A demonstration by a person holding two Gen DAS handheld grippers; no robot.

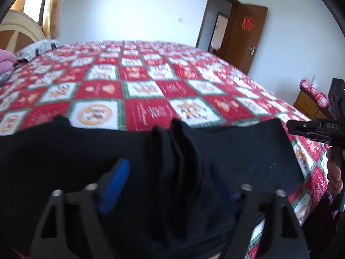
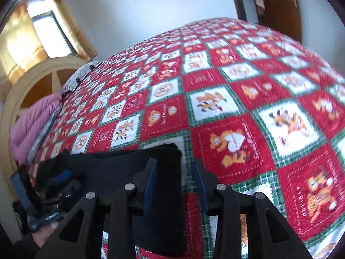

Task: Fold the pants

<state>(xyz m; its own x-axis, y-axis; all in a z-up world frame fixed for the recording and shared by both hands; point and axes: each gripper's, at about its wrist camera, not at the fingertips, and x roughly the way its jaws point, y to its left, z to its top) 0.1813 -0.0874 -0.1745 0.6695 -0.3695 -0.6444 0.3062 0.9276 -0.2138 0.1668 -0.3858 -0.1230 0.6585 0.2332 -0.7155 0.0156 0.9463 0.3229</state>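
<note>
The black pants [image 1: 64,155] lie across the near edge of the bed. In the left wrist view a bunched ridge of their cloth stands between the blue pads of my left gripper [image 1: 170,185], and the pads stay clear of it on both sides. My right gripper [image 1: 310,129] shows at the far right of that view, beside the pants' right edge. In the right wrist view my right gripper [image 2: 174,183] hovers open over the right edge of the pants [image 2: 159,205], with cloth below the gap and nothing pinched. The left gripper [image 2: 63,180] is at the lower left on the pants.
A red, white and green checked quilt [image 1: 151,90] covers the whole bed. A pink blanket [image 2: 32,125] and a pillow [image 1: 41,45] lie by the curved headboard [image 2: 23,95]. A brown door [image 1: 245,36] stands open beyond, and a wooden cabinet [image 1: 306,103] sits right of the bed.
</note>
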